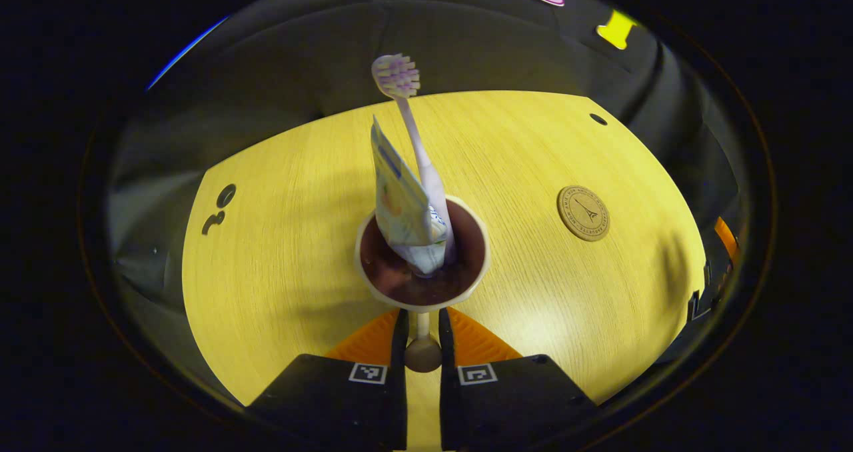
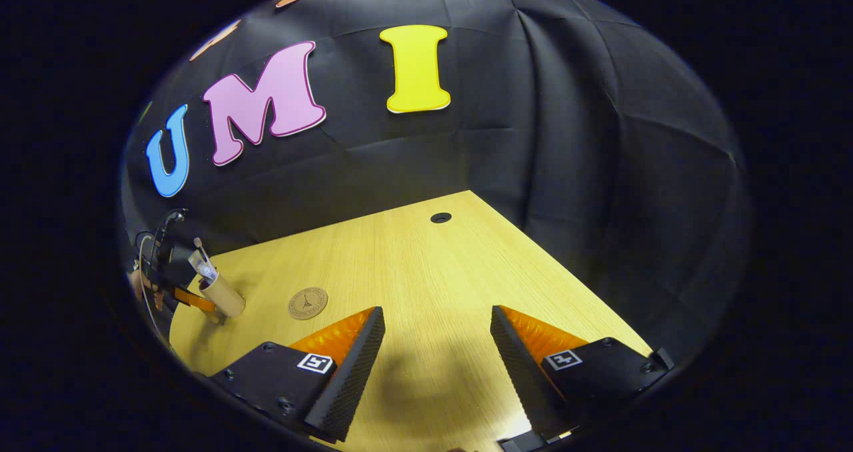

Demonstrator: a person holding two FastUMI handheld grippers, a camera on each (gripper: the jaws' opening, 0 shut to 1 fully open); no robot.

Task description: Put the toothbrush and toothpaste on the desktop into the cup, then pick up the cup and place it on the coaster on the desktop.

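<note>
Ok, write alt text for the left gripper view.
The left tongs grip the handle of a cup holding a toothbrush and toothpaste tube, above a wooden desktop. A round coaster lies to the right.

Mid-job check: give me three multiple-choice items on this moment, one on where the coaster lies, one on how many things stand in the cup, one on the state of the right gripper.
1. Where does the coaster lie?
A. Under the cup
B. On the bare desktop, apart from the cup
C. Between the right gripper's fingers

2. How many things stand in the cup?
A. None
B. One
C. Two

3. How is the right gripper?
A. Open, holding nothing
B. Shut on the toothbrush
C. Shut on the coaster

Key: 1 B, wood of the desktop shows between coaster and cup. 2 C, the toothbrush and toothpaste both stick out of it. 3 A, its fingers stand wide apart over bare wood.
</note>
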